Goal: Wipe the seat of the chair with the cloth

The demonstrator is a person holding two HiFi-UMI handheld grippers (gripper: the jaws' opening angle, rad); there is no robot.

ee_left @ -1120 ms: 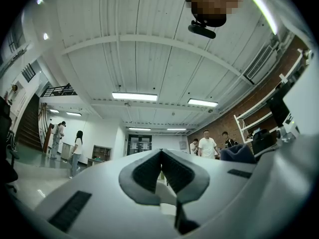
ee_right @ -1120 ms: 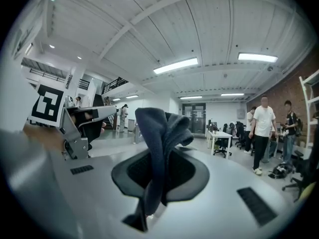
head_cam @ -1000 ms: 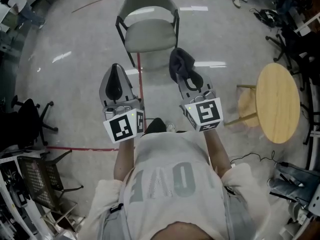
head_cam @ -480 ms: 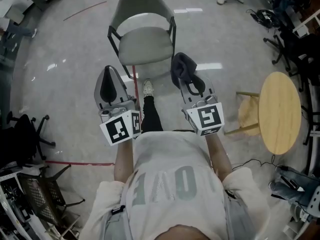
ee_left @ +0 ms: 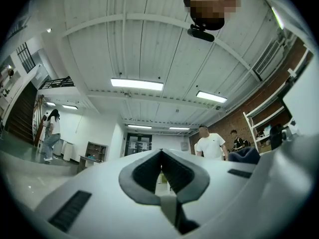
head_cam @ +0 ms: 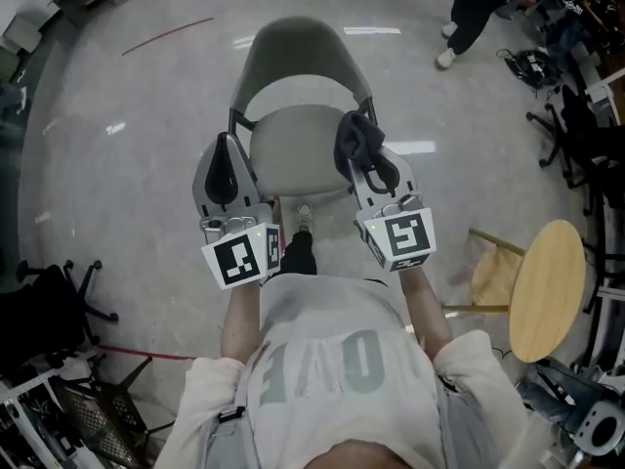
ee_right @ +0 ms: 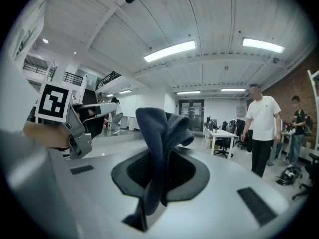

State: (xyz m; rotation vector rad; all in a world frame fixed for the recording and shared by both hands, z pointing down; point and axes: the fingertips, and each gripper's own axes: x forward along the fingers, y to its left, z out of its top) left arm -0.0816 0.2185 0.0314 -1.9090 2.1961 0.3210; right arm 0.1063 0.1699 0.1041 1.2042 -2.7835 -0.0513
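A grey-green chair with a black frame stands just ahead of me, its seat between the two grippers in the head view. My right gripper is shut on a dark blue-grey cloth, which hangs bunched over the seat's right edge. In the right gripper view the cloth stands up between the jaws. My left gripper hovers at the seat's left edge, shut with nothing in it. Its closed pads meet in the left gripper view.
A round wooden table and a wooden stool stand at the right. Black office chairs and a wire rack sit at the lower left. A person's legs show at the top right. A person in a white shirt stands nearby.
I have walked forward, so the chair is now closer, its seat lying between the grippers. The cloth stays held in the right gripper. Both grippers keep their pose.
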